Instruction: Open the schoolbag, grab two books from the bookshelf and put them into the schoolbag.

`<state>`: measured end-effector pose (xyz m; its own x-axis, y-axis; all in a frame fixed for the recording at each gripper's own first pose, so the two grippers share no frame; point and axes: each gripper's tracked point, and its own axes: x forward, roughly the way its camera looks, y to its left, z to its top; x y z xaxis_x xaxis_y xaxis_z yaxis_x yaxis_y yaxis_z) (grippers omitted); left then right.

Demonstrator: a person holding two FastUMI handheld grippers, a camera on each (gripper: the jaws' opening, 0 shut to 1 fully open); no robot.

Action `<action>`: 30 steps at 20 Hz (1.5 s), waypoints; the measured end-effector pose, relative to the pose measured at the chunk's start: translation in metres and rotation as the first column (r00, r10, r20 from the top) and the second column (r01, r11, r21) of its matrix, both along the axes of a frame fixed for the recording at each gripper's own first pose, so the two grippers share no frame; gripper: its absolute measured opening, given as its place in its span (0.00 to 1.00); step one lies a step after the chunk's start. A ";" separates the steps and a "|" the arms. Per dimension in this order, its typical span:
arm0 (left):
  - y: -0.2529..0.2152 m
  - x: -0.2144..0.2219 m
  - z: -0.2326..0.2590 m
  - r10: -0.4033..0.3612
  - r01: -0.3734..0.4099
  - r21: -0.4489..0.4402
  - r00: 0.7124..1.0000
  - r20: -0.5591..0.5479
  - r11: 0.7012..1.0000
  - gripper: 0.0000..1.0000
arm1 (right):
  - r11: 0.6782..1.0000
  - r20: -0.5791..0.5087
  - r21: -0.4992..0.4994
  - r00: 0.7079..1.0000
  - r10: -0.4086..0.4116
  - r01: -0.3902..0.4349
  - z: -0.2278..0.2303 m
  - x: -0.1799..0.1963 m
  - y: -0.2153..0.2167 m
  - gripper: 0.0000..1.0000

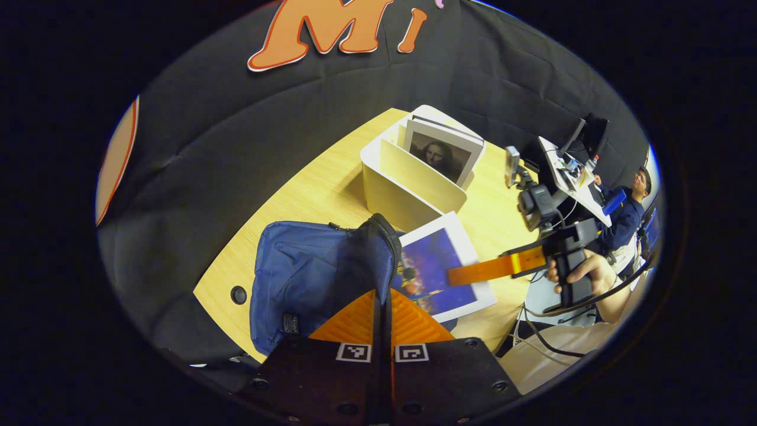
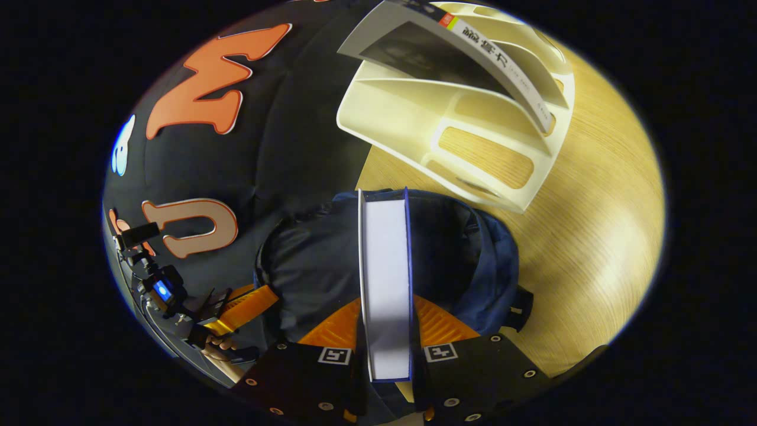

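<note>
A blue schoolbag lies on the wooden table. My left gripper is shut on its zipped rim and holds the rim up, so the mouth stands open. A book with a blue cover is pinched by my right gripper, its lower corner at the bag's mouth. In the right gripper view that book stands edge-on between the fingers of my right gripper, over the open schoolbag. My left gripper is at the bag's left side. A cream bookshelf holds a portrait-cover book.
The bookshelf stands just beyond the bag, with the remaining book leaning in it. A round cable hole sits near the table's left edge. Off to the right, a person sits at a desk with monitors.
</note>
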<state>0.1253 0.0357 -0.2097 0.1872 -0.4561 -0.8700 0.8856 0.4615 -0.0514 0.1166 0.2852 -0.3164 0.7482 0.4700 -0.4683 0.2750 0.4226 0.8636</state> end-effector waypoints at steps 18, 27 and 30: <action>0.005 0.011 0.008 0.042 -0.044 -0.068 0.998 -0.036 0.997 0.01 | 1.000 -0.104 -0.019 0.994 0.010 -0.012 -0.001 0.009 0.037 0.87; 0.001 0.008 0.004 0.024 -0.029 -0.094 0.998 -0.061 0.995 0.01 | 0.994 -0.043 -0.108 0.999 0.003 -0.008 0.037 -0.027 -0.013 0.95; 0.001 0.006 0.000 0.026 -0.033 -0.102 0.997 -0.072 0.994 0.01 | 0.987 -0.010 -0.162 1.000 -0.015 0.013 0.062 -0.039 -0.048 0.94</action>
<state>0.1316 0.0371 -0.2094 0.1416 -0.5396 -0.8300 0.8644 0.4761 -0.1620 0.0779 0.2375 -0.2541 0.7482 0.3772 -0.5457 0.2911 0.5525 0.7810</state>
